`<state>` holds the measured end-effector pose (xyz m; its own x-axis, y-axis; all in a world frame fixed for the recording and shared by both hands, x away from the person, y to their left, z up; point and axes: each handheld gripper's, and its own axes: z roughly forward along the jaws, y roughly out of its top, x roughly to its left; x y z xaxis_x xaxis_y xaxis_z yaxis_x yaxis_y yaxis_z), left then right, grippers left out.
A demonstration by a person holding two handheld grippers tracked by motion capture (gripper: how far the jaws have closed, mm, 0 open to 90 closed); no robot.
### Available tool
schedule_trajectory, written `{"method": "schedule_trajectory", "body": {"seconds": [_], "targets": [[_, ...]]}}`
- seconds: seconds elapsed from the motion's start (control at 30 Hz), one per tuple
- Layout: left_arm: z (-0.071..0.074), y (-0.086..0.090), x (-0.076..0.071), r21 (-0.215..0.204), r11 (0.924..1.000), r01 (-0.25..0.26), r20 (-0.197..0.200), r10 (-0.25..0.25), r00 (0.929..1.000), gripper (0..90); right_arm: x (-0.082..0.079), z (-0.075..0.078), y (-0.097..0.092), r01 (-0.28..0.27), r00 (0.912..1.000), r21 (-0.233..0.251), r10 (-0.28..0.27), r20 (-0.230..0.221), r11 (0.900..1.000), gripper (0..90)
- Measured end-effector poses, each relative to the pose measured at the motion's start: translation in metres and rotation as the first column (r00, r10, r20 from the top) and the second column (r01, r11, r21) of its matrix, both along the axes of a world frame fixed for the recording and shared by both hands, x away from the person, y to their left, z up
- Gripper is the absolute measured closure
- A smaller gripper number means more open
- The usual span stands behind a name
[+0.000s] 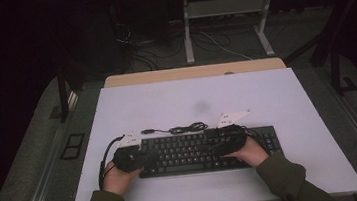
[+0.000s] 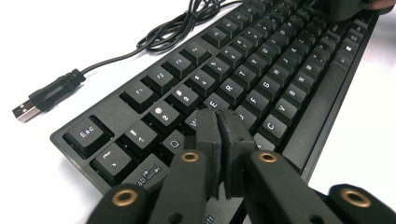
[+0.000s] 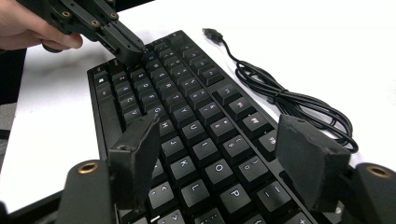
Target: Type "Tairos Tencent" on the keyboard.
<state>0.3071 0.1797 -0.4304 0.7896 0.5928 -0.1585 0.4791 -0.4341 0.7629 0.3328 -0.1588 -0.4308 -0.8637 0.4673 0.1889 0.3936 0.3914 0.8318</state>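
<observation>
- Black keyboard (image 1: 207, 151) lies near the front edge of the tabletop (image 1: 287, 99), about mid-width, long side parallel to that edge.
- Its USB cable (image 1: 184, 128) sits coiled just behind the kbd's rear edge; plug (image 2: 25, 111) lies loose on the tabletop off the Esc corner, not connected to anything.
- Left tool (image 2: 219, 126): clenched, pads together w/ nothing between, tip down over the Q/W/A keys at the kbd's left end.
- Right tool (image 3: 224, 154): released, jaws spread wide above the K/L/O/P area, not touching keys as far as I can tell.
- Step in hand looks like key pressing w/ the closed left tip.
- To do it well:
  - keep the left tool clenched so the tip stays narrow, one key only
  - come straight down on the key centre, not on the gap between neighbours
  - press lightly; kbd isn't pinned, could slide toward the rear edge
  - right tool could rest on the frame to steady it, clear of the cable.
</observation>
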Motion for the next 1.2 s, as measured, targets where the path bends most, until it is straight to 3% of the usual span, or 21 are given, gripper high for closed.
{"method": "schedule_trajectory", "body": {"seconds": [0.2,0.8,1.2], "targets": [[0.0,-0.002,-0.001,-0.01,0.9999,-0.014,0.013,0.014,0.9998,74.6,0.001,0.0,-0.001,0.006,0.9999,0.007,-0.006,-0.008,1.0,31.1],[0.001,-0.013,-0.001,-0.016,0.9991,-0.038,0.053,0.039,0.9978,28.9,0.01,0.008,0.004,0.013,0.9997,0.019,-0.013,-0.019,0.9997,34.2],[0.0,-0.019,0.0,-0.039,0.9987,-0.032,0.038,0.033,0.9987,14.3,0.019,0.012,0.012,0.008,0.9996,0.012,-0.007,-0.028,0.9999,32.8]]}}
